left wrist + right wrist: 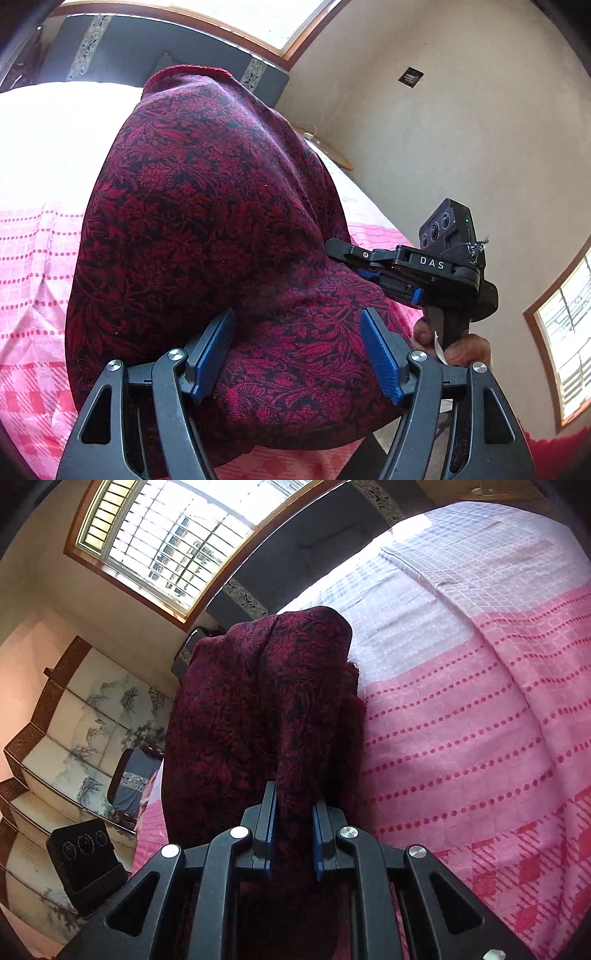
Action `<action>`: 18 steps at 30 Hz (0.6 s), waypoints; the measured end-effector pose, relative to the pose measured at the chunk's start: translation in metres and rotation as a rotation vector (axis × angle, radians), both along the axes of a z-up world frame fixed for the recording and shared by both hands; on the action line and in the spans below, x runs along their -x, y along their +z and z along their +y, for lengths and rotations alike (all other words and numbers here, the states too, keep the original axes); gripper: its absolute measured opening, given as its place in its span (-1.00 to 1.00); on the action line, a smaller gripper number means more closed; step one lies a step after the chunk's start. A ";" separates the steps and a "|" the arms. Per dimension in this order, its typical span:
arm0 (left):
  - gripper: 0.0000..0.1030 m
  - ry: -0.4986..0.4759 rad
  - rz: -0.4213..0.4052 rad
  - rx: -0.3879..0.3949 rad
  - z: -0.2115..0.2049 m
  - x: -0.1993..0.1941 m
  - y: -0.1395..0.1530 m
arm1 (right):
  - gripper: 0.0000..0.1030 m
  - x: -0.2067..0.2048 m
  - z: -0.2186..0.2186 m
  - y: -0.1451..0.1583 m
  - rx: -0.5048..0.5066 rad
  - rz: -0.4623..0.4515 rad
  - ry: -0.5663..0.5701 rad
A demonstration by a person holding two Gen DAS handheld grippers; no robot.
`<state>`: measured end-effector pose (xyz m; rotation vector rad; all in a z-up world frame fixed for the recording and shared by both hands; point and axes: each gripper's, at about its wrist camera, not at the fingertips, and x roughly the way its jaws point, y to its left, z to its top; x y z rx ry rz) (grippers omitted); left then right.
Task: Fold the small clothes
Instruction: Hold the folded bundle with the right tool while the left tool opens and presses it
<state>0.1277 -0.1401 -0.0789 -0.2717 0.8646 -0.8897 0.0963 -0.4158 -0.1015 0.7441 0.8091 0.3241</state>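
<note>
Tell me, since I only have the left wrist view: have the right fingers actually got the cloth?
Observer: Yes. The right gripper is shut on a bunched fold of the cloth, with the fabric squeezed between both fingers.
Operator: What's past the cloth on its left?
Observer: A painted folding screen stands beyond the bed's edge.
</note>
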 end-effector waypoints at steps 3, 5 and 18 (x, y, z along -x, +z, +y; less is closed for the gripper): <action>0.36 -0.007 -0.037 -0.031 -0.003 0.005 -0.002 | -0.58 0.006 -0.005 0.003 -0.042 -0.031 -0.018; 0.36 -0.005 -0.042 -0.032 -0.003 0.007 -0.004 | -0.53 0.009 -0.011 0.011 -0.046 -0.038 -0.051; 0.36 0.049 -0.102 -0.028 -0.003 0.022 -0.006 | -0.58 -0.040 0.009 0.028 0.110 0.033 0.028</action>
